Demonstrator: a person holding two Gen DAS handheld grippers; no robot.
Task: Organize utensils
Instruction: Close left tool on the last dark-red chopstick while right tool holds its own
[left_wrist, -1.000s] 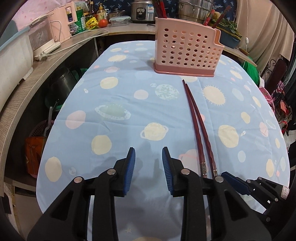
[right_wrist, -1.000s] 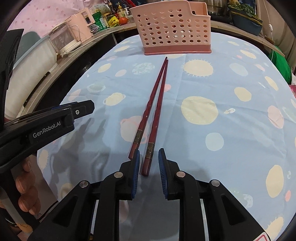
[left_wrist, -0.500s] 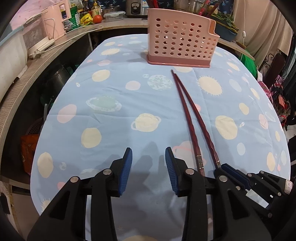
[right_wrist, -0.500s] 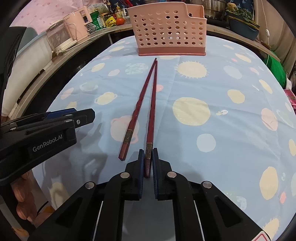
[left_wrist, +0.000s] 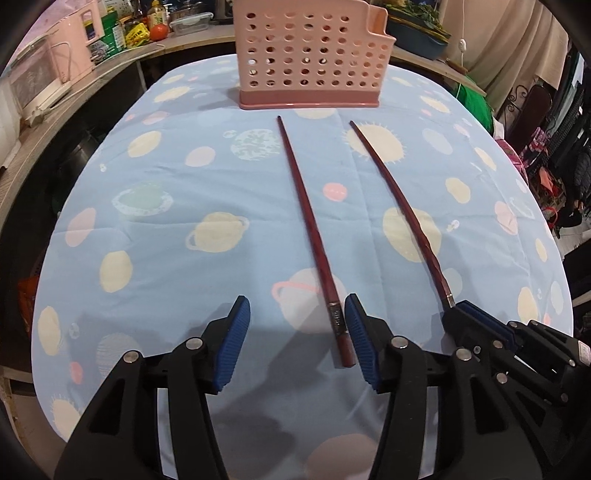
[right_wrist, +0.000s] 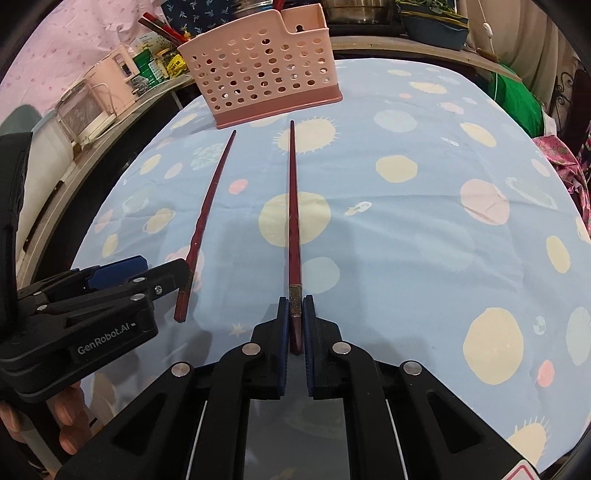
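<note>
- We are clamping our right gripper (right_wrist: 294, 321) on one chopstick's (right_wrist: 293, 206) butt, its tip pointing at the pink basket (right_wrist: 266, 70).
- Our left gripper's (left_wrist: 295, 339) jaws, just widening, are straddling the other chopstick (left_wrist: 310, 229), ungripped on the tablecloth (left_wrist: 166, 229).
- The tips, earlier touching, are now lying apart.

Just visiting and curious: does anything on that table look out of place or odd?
Only the two chopsticks, lying loose on the tablecloth instead of standing in the pink holder. The right gripper is clamped on one end; the left gripper, jaws just opening, straddles the other. Nothing spilled or broken.
</note>
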